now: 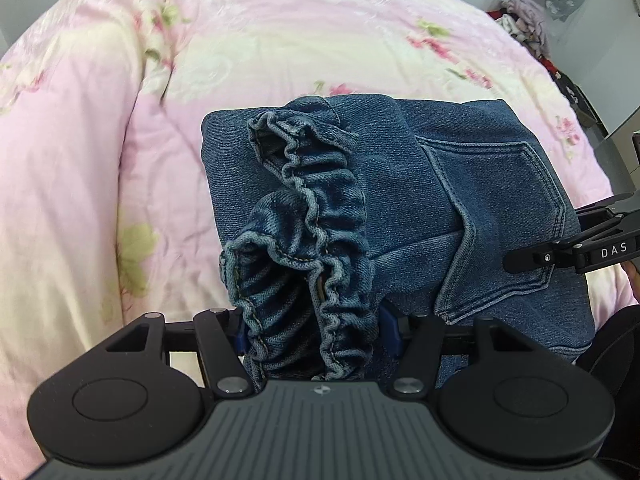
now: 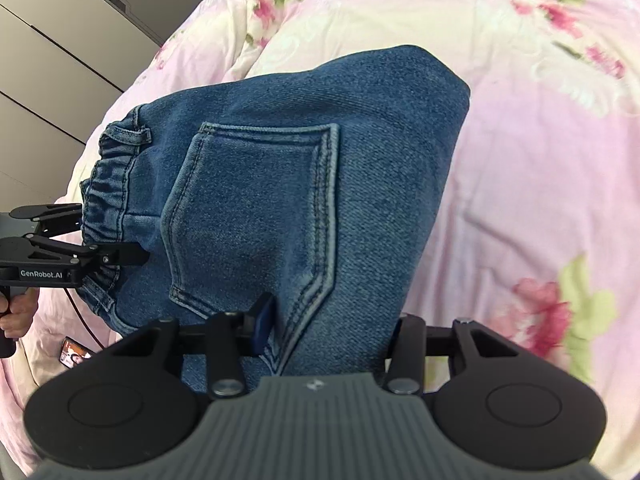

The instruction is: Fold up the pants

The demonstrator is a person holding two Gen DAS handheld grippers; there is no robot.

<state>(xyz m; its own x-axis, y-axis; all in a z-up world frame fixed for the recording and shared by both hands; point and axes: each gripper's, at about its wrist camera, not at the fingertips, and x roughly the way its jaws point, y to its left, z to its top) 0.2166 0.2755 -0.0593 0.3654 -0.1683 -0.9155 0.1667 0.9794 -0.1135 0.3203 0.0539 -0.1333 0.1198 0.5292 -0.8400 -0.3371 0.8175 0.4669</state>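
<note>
Blue denim pants [image 1: 400,184] lie folded into a thick bundle on a pink floral quilt [image 1: 120,120]. My left gripper [image 1: 316,328] is shut on the gathered elastic waistband [image 1: 312,248], which bunches up between its blue pads. My right gripper [image 2: 328,332] is shut on the edge of the pants [image 2: 300,200] by the back pocket [image 2: 256,208]. The left gripper also shows in the right wrist view [image 2: 132,256] at the waistband. The right gripper also shows in the left wrist view [image 1: 516,260] at the pocket side.
The quilt [image 2: 520,160] covers the bed all around the pants. A pile of clothes [image 1: 524,24] lies at the far right of the bed. A wardrobe [image 2: 60,40] stands beyond the bed. A phone [image 2: 74,352] lies near the holder's hand.
</note>
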